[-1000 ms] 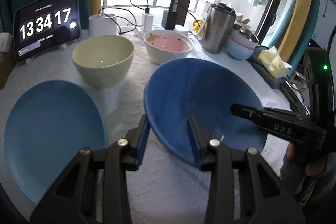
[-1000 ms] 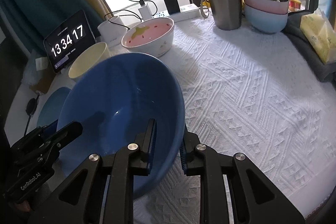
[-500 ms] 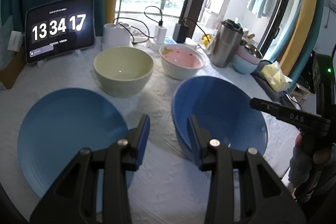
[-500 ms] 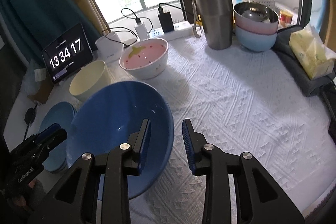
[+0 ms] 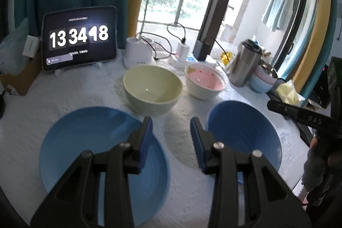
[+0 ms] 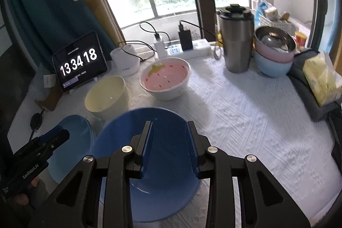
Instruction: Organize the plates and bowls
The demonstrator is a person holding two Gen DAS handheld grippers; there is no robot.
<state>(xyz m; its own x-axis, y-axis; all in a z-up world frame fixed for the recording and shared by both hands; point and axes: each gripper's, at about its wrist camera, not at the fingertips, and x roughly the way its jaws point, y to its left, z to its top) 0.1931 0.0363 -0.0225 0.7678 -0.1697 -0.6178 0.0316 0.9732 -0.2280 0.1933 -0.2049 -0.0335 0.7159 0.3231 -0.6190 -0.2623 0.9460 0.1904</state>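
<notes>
Two black grippers with ribbed blue pads are held above a white cloth [image 6: 245, 112] quilted in a raised zigzag weave. The left gripper [image 5: 171, 138] is parted and grips nothing; bare cloth is seen between its jaws. The right gripper [image 6: 168, 146] is likewise parted and empty, its jaws having just been opened, and the deep blue bowl [image 6: 156, 191] is seen below and between them, untouched by the pads. That bowl, smooth and glossy, is set on the cloth just beside a flat, round, pale blue plate [image 5: 85, 142]. Behind them a rounded cream bowl [image 5: 152, 89] and a white bowl [image 5: 205, 83] with a pink, speckled inside are placed side by side. Farther right a brushed steel tumbler [image 6: 236, 40] is stood next to stacked pastel bowls [image 6: 273, 57] topped by a shiny metal one.
</notes>
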